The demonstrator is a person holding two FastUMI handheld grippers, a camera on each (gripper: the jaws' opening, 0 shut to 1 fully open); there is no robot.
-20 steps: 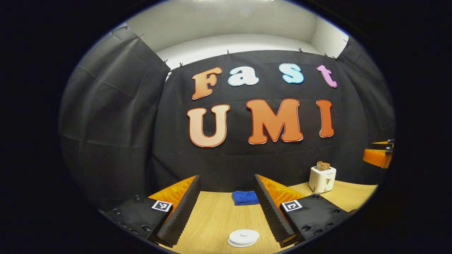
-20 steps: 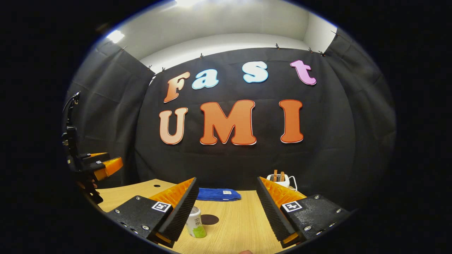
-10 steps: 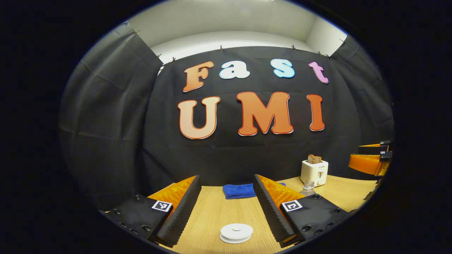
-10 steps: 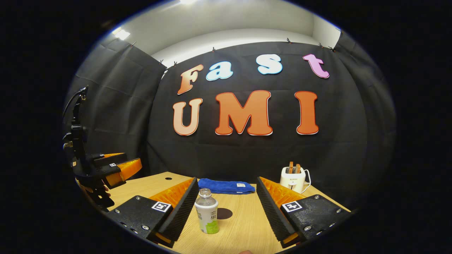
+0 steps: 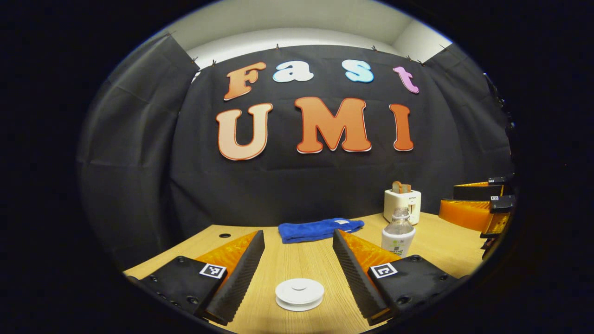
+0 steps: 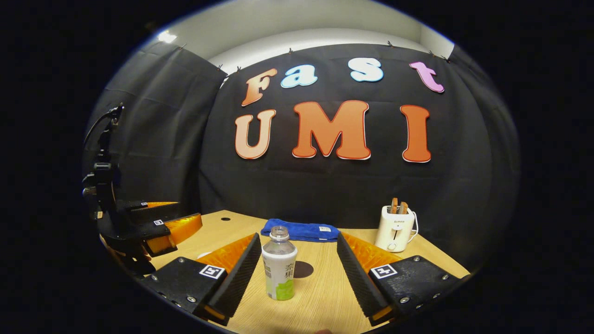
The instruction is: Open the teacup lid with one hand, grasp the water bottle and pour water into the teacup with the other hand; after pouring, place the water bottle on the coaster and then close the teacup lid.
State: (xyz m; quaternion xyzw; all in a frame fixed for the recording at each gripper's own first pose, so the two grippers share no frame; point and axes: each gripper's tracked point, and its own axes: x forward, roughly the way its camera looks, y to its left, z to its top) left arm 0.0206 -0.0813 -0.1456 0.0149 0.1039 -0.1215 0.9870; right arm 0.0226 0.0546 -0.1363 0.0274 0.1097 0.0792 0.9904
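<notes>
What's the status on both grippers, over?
Left gripper open over lidded teacup. Right gripper open, water bottle upright between its fingers, untouched. Coaster behind bottle.

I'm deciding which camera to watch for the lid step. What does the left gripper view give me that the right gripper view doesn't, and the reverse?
Left gripper view offers the white teacup lid, lying on the table between the fingers of the open left tool, with the right tool at the far right. Right gripper view offers the dark round coaster just behind the water bottle, with the left tool off to the left. Both share the water bottle, blue cloth, toaster and wooden table.
</notes>
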